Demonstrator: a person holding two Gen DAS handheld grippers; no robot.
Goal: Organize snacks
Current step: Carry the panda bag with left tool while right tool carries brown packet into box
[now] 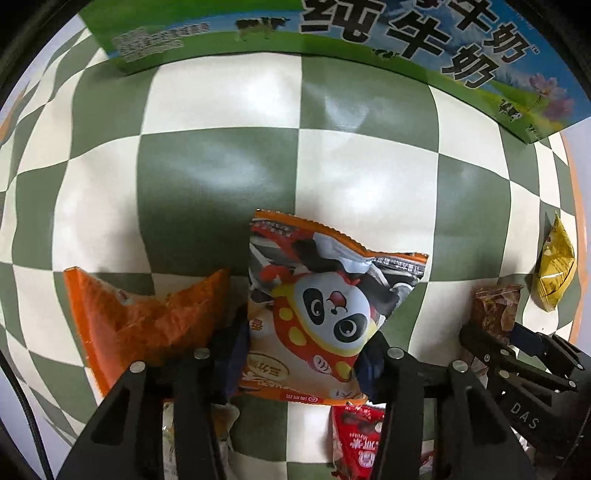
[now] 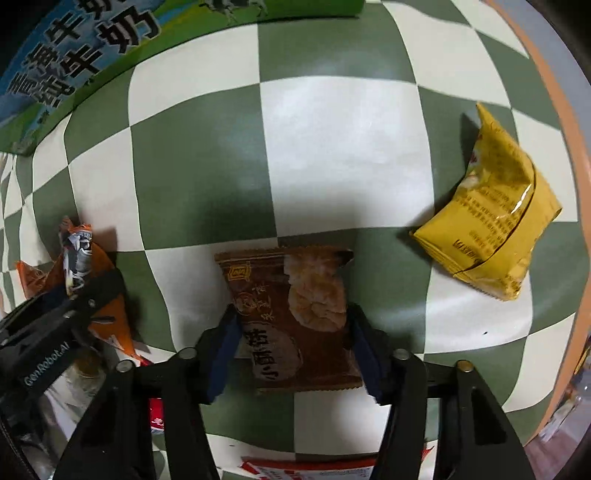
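My left gripper (image 1: 304, 354) is shut on an orange-and-white panda snack pack (image 1: 317, 306), held over the green-and-white checked cloth (image 1: 221, 177). My right gripper (image 2: 291, 343) is shut on a brown pastry pack (image 2: 295, 317). The right gripper also shows in the left wrist view (image 1: 495, 325), and the left gripper with its panda pack in the right wrist view (image 2: 77, 277). A yellow snack pack (image 2: 495, 218) lies on the cloth to the right; it also shows in the left wrist view (image 1: 556, 266). An orange pack (image 1: 147, 314) lies left of the left gripper.
A green-and-blue milk carton box (image 1: 332, 33) stands along the far side; it also shows in the right wrist view (image 2: 85, 51). A red pack (image 1: 356, 435) and other packs lie near the front. The table's orange rim (image 2: 554, 96) curves at the right.
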